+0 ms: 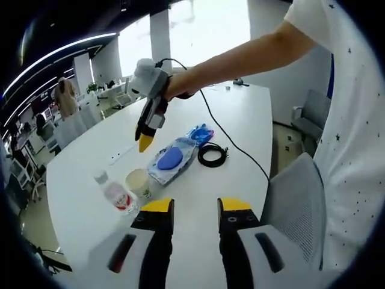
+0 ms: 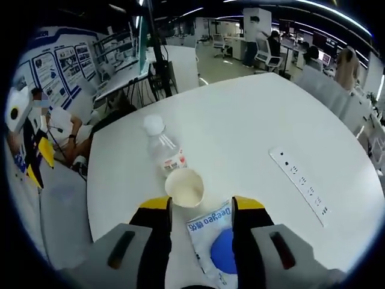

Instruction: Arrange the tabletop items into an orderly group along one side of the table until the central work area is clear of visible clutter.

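the items sit bunched on the white table [image 1: 84, 180]: a small plastic bottle [image 1: 116, 194] with a white cap, a paper cup [image 1: 139, 181] touching it, a clear packet [image 1: 172, 159] with a blue disc inside, a blue wrapper [image 1: 201, 132] just past it, and a coil of black cable [image 1: 212, 154] beside the packet. a white power strip [image 2: 299, 179] lies well apart from the bunch, out on the open tabletop.

the right gripper [image 2: 200, 206] hangs right over the packet [image 2: 212, 232], its jaws spread wide with the packet's near end and the cup [image 2: 185, 187] between and just ahead of them; it has hold of nothing. the bottle [image 2: 163, 149] stands behind the cup. seen from the left gripper view, that same right gripper [image 1: 145, 141] points down above the cup and packet, on the end of the person's outstretched arm.

the left gripper [image 1: 197, 208] waits low at the near edge of the table, jaws parted and empty, near the bottle and cup but touching neither.

to my eye the step in hand is the pick-up of the packet or the cup, not yet closed. next the right gripper needs to drop onto one item cleanly; the cup and packet lie so close that a careless close could knock the cup into the bottle.
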`<control>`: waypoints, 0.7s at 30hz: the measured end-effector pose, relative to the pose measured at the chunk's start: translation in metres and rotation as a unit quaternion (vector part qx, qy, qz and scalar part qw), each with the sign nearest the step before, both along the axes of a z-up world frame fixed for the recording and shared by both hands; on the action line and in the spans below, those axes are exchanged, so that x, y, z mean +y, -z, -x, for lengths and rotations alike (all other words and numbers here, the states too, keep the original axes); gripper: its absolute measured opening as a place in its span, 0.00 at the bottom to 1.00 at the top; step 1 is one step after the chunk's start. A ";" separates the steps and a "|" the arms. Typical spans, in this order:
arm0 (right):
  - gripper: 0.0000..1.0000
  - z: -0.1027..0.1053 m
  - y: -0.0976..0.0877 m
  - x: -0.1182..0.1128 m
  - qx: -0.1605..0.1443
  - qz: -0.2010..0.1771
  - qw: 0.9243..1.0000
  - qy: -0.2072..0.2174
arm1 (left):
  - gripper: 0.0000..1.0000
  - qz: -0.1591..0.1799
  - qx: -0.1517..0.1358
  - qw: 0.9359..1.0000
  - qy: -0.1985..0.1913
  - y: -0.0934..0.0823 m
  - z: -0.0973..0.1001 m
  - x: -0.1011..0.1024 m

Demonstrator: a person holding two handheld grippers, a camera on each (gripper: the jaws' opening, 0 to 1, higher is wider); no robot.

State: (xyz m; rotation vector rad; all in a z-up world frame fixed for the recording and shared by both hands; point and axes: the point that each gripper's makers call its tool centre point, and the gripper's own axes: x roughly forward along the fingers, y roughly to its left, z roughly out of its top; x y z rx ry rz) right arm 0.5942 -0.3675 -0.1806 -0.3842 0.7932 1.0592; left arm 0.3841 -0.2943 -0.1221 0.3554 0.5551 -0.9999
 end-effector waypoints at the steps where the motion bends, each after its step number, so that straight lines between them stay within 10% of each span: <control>1: 0.39 0.002 -0.002 -0.003 -0.002 -0.002 1.000 0.003 | 0.29 0.001 -0.001 1.000 0.001 -0.001 0.000 -0.001; 21: 0.43 0.066 -0.070 -0.093 -0.063 -0.074 0.990 0.098 | 0.43 0.032 -0.024 0.999 0.008 -0.036 -0.013 -0.020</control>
